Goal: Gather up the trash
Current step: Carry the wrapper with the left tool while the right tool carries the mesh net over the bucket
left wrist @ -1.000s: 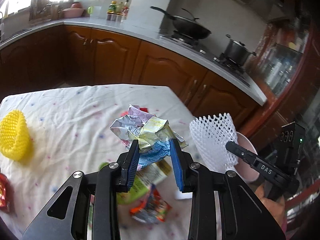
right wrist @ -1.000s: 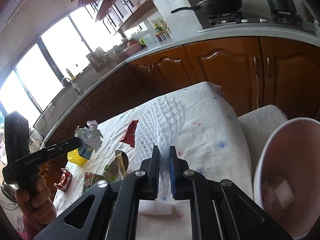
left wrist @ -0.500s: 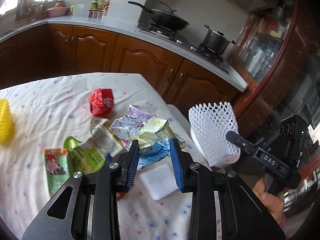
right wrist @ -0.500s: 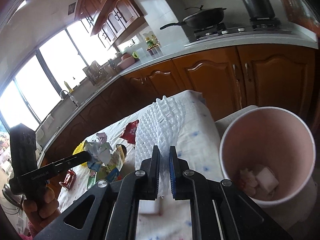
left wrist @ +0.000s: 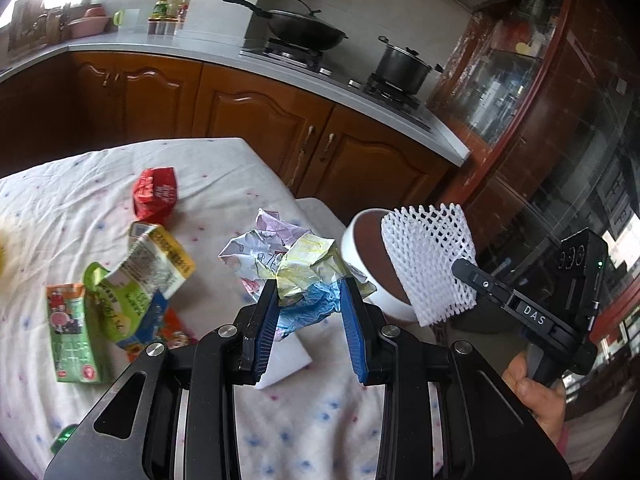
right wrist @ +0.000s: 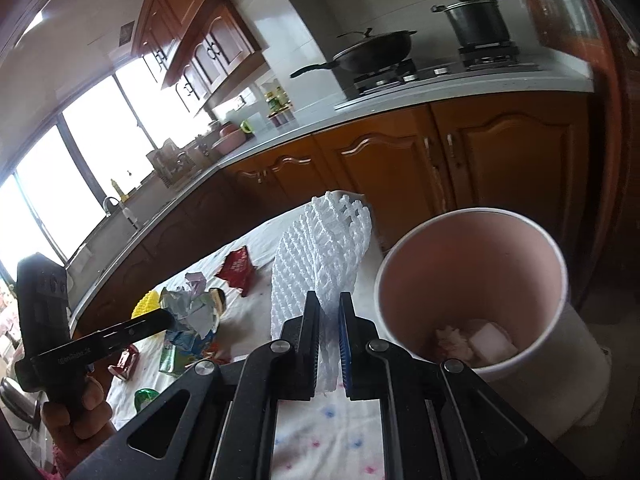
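The left gripper (left wrist: 308, 292) clamps one crumpled ball of coloured paper (left wrist: 292, 264) between its blue pads, holding it above the table (left wrist: 100, 200) near the rim of the bin. The right gripper (right wrist: 329, 320) is pinched tight on one white foam net sleeve (right wrist: 320, 256), which stands up from the jaws just left of the bin's mouth. One pink bin (right wrist: 472, 264) with a white outer wall stands just off the table's edge, and a few pale scraps lie at its bottom; their count cannot be told.

On the spotted tablecloth lie one red crumpled wrapper (left wrist: 155, 196), one green and yellow torn carton (left wrist: 148, 276), one flattened green drink box (left wrist: 70, 332), and one white square pad (left wrist: 286, 360) under the left gripper. One yellow net (right wrist: 146, 306) shows in the right wrist view behind the paper ball, and one small red packet (right wrist: 126, 362) lies near the table's near edge.

On the stove behind stand one black wok (left wrist: 304, 30) and one dark pot (left wrist: 402, 64). Two hands are seen, one on each gripper handle.
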### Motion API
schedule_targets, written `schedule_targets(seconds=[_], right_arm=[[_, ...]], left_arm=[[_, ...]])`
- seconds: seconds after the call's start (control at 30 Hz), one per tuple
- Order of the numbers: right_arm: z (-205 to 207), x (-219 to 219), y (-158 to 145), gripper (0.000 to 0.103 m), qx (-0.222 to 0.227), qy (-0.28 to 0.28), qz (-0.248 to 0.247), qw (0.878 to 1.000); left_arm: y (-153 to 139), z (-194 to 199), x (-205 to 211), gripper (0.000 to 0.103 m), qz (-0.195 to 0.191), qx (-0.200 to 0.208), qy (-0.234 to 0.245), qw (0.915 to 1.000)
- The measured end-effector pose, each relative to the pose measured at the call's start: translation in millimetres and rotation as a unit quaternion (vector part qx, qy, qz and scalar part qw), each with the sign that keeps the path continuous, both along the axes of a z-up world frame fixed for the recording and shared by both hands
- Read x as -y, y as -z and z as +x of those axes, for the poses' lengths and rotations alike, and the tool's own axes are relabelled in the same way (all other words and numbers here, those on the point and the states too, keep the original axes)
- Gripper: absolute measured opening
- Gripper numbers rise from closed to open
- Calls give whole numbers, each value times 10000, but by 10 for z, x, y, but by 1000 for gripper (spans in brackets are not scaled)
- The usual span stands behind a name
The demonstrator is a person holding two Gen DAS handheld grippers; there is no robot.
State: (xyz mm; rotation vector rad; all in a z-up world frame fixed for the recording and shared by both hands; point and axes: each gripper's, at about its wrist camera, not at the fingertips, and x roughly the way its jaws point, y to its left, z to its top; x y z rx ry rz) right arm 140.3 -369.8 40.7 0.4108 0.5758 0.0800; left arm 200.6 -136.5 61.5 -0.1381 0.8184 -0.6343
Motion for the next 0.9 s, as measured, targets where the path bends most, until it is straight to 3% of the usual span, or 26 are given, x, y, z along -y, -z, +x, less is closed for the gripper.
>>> schedule_targets(seconds=[0.9], right_arm=[[-120,841,127,9,-175,842,-11,9963]], left_arm=[[103,277,1297,30,220,-185,1097,9936]])
